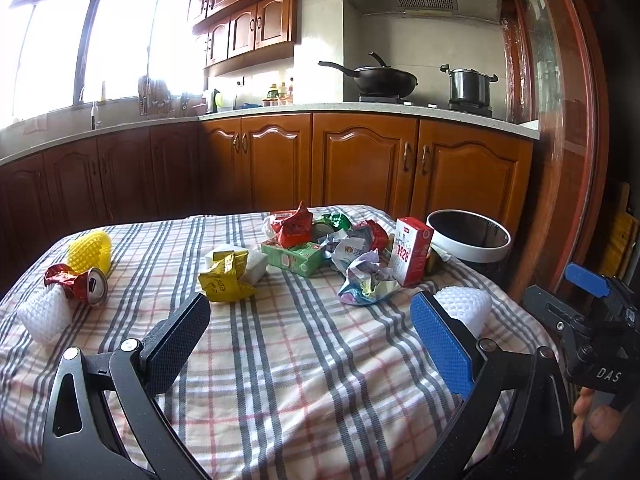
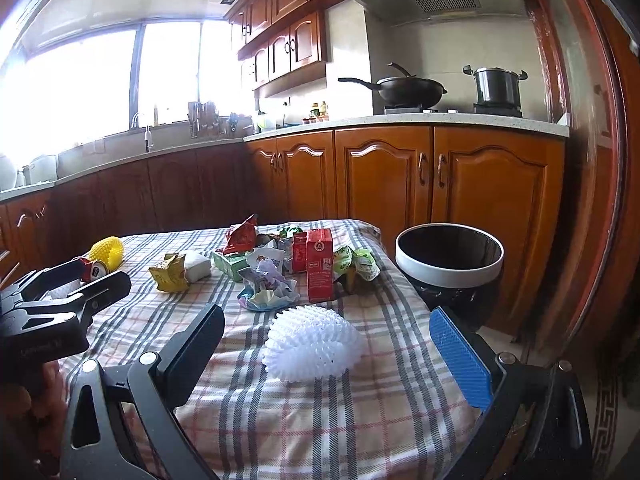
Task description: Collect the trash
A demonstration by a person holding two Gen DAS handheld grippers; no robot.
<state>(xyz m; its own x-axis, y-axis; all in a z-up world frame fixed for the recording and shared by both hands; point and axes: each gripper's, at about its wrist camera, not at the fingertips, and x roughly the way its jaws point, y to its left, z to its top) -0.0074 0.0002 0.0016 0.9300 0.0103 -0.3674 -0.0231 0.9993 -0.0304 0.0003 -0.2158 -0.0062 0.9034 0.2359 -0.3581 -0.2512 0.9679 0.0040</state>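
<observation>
Left gripper [image 1: 310, 336]: jaws spread wide, empty, lower centre.
Right gripper [image 2: 328, 354]: jaws released, flanking white foam net [image 2: 312, 346].
Bin [image 2: 449, 270]: right of table [image 2: 304, 420].

Near half of the desk [image 1: 304, 360] is bare cloth, open for passing. The left tool [image 1: 310, 338] hangs wide open over this strip, nothing between its fingers. White foam net [image 2: 312, 346] lies just ahead of the wide-open right tool [image 2: 328, 354], blocking its straight path. Clutter pile mid-desk: upright red carton [image 2: 320, 270], crumpled wrappers [image 2: 266, 286], green carton [image 1: 294, 258]. Yellow wrapper [image 1: 224, 280] sits left of the pile, with clear cloth between it and the can [image 1: 90, 284] at the left edge. Bin [image 2: 448, 260] stands open off the desk's far right corner, beside the red carton.
</observation>
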